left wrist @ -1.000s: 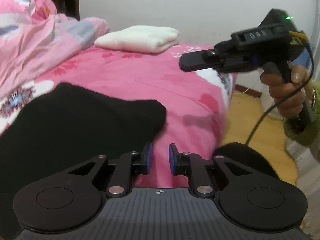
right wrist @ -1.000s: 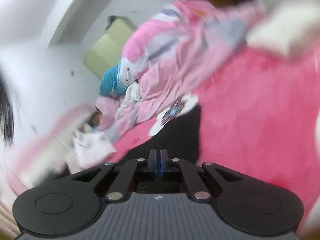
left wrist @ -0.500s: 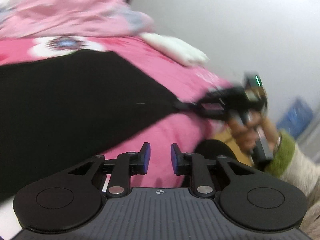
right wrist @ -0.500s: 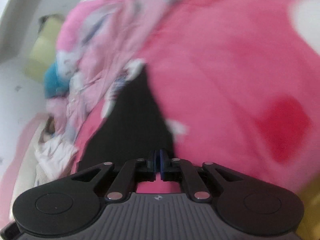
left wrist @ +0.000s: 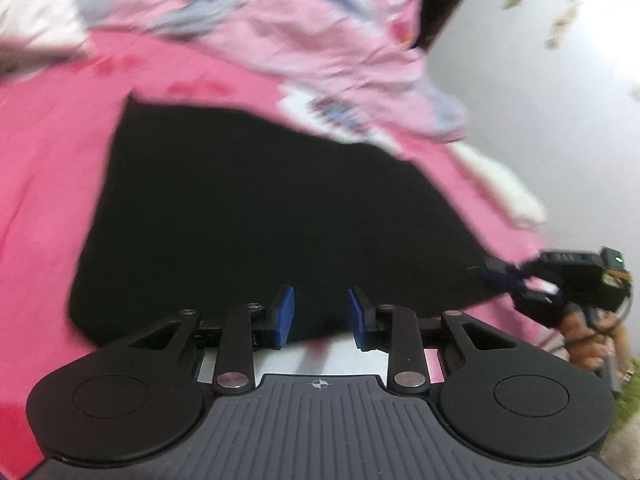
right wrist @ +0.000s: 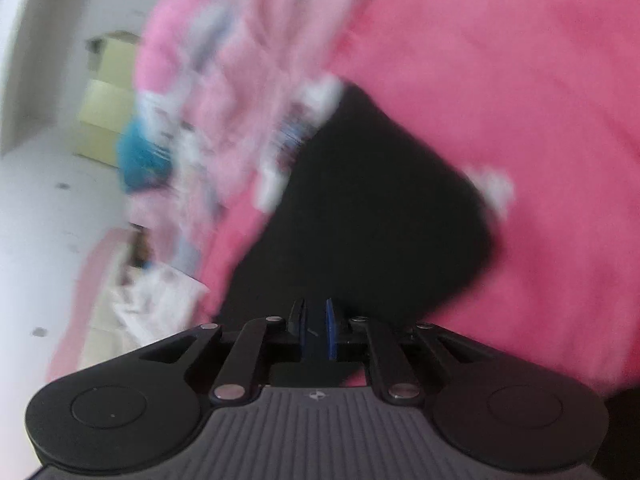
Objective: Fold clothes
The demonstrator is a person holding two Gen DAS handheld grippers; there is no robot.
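A black garment [left wrist: 272, 208] lies spread nearly flat on the pink bed sheet [left wrist: 48, 160]. My left gripper [left wrist: 321, 312] is open just above the garment's near edge, with nothing held between its blue pads [left wrist: 285, 312]. At the far right of the left wrist view a hand holds my right gripper [left wrist: 490, 272], its tips at the garment's right corner. In the right wrist view the black garment [right wrist: 372, 208] stretches away from my right gripper [right wrist: 316, 328], whose pads are nearly together with dark cloth between them. Both views are motion-blurred.
A crumpled pink quilt [left wrist: 312, 40] is heaped along the back of the bed. A folded white cloth [left wrist: 504, 196] lies near the wall. Pale yellow boxes [right wrist: 108, 92] and a teal item [right wrist: 140, 160] sit beyond the bed. White papers [right wrist: 152, 300] lie below the bedside.
The right gripper came down from mid-air to the garment's right corner and took hold of it. The bunched garment now lies spread out. The left gripper's gap has widened slightly.
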